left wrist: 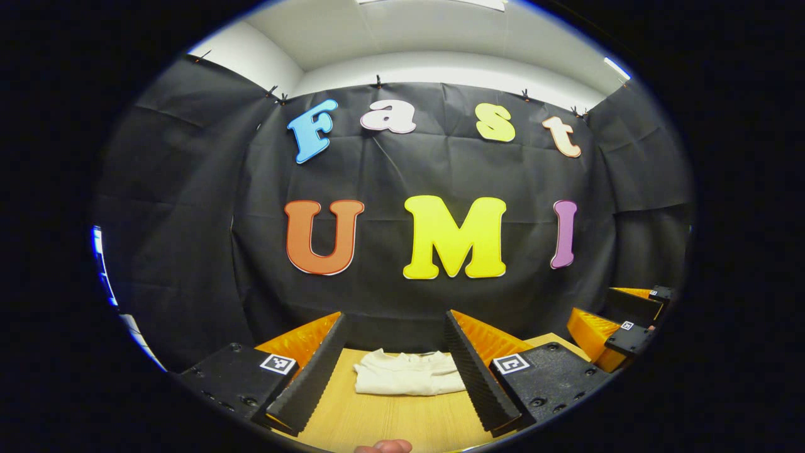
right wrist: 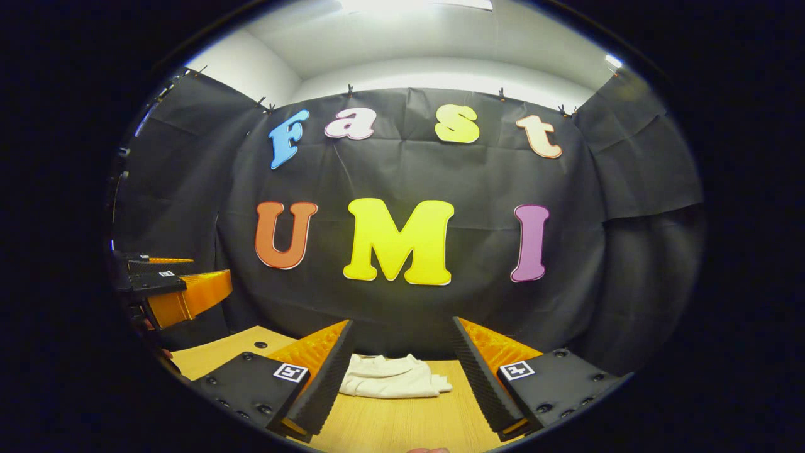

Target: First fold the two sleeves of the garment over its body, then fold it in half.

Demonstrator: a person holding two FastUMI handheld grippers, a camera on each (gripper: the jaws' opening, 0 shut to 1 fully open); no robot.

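Observation:
A cream garment lies folded into a small flat bundle on the wooden table, near its far edge by the black cloth wall. My left gripper hovers in front of it, open, fingers spread to either side and nothing between them. In the right gripper view the same folded garment sits just beyond my right gripper, which is also open and holds nothing. Neither gripper touches the cloth.
The right gripper appears at the far right of the left gripper view, and the left gripper at the left edge of the right gripper view. Bare tabletop stretches in front of the garment. A fingertip shows at the bottom.

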